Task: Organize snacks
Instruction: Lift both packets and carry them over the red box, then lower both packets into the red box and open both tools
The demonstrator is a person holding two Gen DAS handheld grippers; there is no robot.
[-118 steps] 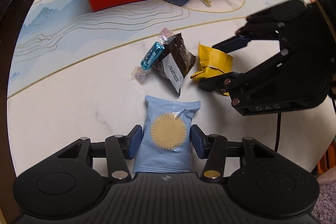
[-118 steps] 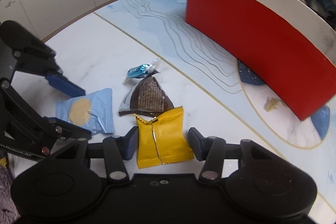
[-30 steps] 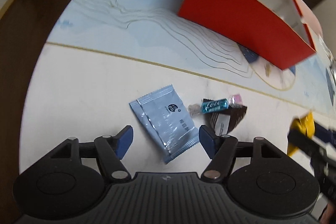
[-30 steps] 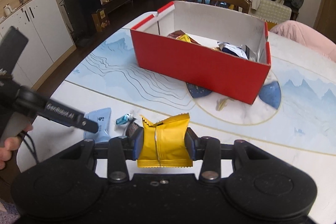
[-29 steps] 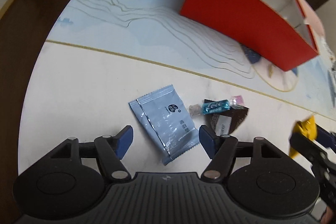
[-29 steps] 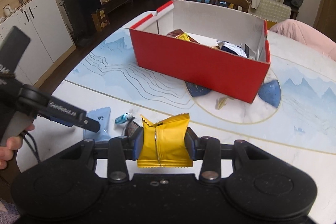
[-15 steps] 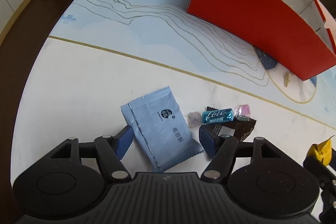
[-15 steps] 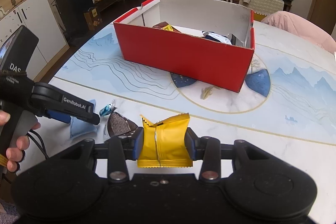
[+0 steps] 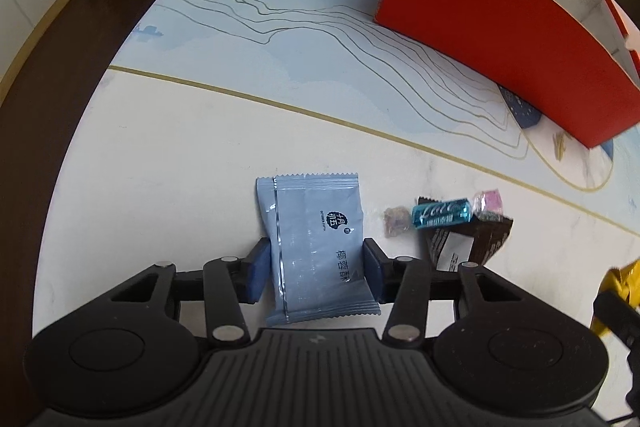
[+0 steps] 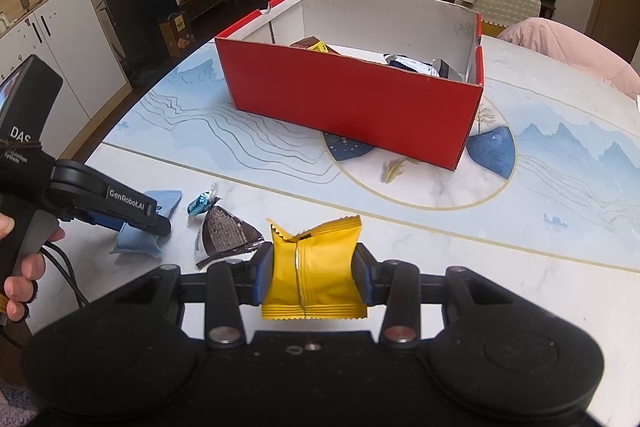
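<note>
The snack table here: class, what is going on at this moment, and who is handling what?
A person is sorting snacks into a red box that already holds a few packets. The right hand-held gripper is clamped on a yellow packet, raised above the table. The left hand-held gripper is closing its jaws around a pale blue packet lying on the table, with the pads at its sides. A blue candy and a brown packet lie beside it, not yet picked up.
</note>
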